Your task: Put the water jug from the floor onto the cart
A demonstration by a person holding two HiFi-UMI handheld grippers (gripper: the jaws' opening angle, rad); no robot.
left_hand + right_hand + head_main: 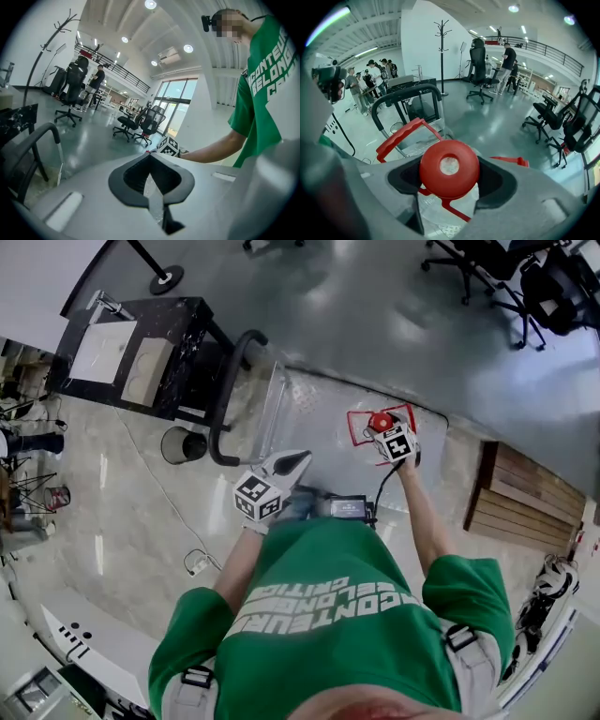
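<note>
- While the person [328,615] in a green shirt stands over it, the glossy grey floor [394,324] fills the upper part of the head view, with pale marbled tiles to the left.
- A black table [178,362] with pale panels on top stands at the upper left, just beyond the cart.
- The cart [314,409] lies in front of the person: a flat metal deck with a raised tread pattern and a black loop handle [228,395] at its left end.
- A slatted wooden board [525,488] lies on the floor to the right, well apart from the cart.
- Black office chairs [487,268] stand on the grey floor at the top right.
- The water jug [379,420], clear with a red cap and a red carrying frame, is over the right part of the cart deck. Whether its base rests on the deck cannot be told.
- The right gripper [451,164] is clamped on the jug's neck, a jaw on either side just under the red cap.
- The left gripper [150,155] is off the jug, near the person's body. Its jaws are together at the tips with nothing between them.
- A small dark round bin [178,444] stands on the tiles just beside the cart handle.
- A thin cable [197,563] trails across the tiles at the lower left.
</note>
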